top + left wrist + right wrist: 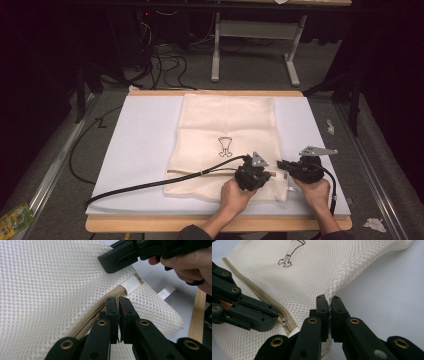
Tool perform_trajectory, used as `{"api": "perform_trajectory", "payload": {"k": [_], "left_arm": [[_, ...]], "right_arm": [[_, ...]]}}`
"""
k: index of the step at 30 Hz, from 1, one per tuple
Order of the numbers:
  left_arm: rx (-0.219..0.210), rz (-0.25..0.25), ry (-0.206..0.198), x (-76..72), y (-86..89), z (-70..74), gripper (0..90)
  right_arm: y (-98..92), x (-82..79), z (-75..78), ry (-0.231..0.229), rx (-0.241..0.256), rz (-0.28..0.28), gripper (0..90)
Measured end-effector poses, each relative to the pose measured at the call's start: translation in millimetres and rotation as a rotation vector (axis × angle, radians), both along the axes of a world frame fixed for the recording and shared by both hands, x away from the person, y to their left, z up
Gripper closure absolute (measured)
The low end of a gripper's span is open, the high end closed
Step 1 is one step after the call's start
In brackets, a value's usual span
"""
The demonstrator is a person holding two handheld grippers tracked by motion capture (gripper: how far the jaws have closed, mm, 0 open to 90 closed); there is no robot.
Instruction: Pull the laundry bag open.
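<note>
**Both grippers clamped at the mesh bag's near right corner**

Here is the mesh bag (227,137), cream-white, lying flat on the white board (145,135) in the middle of the table (215,223); a small dark drawing (225,146) sits printed on its centre; the bag's near edge lies close to the person's side, its far edge close to the board's far rim.

Down at the near right corner, both hands are in; the left gripper (253,173) sits on the bag itself, its cable (150,184) trailing off to the near left across the board; the right gripper (300,167) comes in just beside it from the right, the two nearly touching.

Left gripper view now: the jaws are pressed together right on the beige zipper (100,308), pinching at the zip line near its end; a white tab (130,285) lies just beyond the tips; the right gripper (122,256) reaches in from the upper right.

Right gripper view: the jaws are closed tight on the bag's mesh edge (332,296), the fabric pulled up between them; the zipper (262,297) runs away to the left; the left gripper (268,317) bites at the zipper's pull end just beside it.
</note>
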State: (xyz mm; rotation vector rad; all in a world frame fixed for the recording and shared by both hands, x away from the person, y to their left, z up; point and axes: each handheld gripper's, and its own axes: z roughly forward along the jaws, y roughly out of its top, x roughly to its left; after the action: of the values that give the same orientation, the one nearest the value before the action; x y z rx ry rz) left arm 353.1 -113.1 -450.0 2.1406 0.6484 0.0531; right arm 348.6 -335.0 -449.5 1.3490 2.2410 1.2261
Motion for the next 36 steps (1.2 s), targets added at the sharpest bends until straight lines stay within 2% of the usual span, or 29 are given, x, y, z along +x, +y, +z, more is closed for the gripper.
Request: {"api": "perform_trajectory", "payload": {"k": [6, 8, 14, 22, 32, 36], "left_arm": [[-0.002, -0.004, 0.001, -0.4, 2.1, 0.7, 87.0], [-0.023, 0.004, 0.011, 0.5, 6.1, 1.0, 87.0], [-0.009, 0.014, -0.024, -1.3, 15.9, 5.5, 87.0], [-0.018, 0.02, -0.014, -0.7, 21.9, 5.5, 87.0], [-0.022, 0.03, -0.025, -0.6, 29.9, 7.3, 87.0], [-0.028, 0.038, -0.014, 0.3, 34.4, 6.9, 87.0]], "right_arm": [[0.4, -0.1, 0.1, 0.002, -0.002, 0.002, 87.7], [0.2, -0.1, 0.1, 0.004, -0.004, 0.001, 87.7], [-0.3, 0.8, 0.2, 0.006, -0.01, 0.005, 87.7], [1.5, 1.7, -0.1, 0.007, -0.016, 0.007, 87.7], [2.6, 2.1, 0.9, -0.001, -0.021, 0.008, 87.7], [1.0, 2.0, 0.0, 0.01, -0.012, -0.002, 87.7]]}}
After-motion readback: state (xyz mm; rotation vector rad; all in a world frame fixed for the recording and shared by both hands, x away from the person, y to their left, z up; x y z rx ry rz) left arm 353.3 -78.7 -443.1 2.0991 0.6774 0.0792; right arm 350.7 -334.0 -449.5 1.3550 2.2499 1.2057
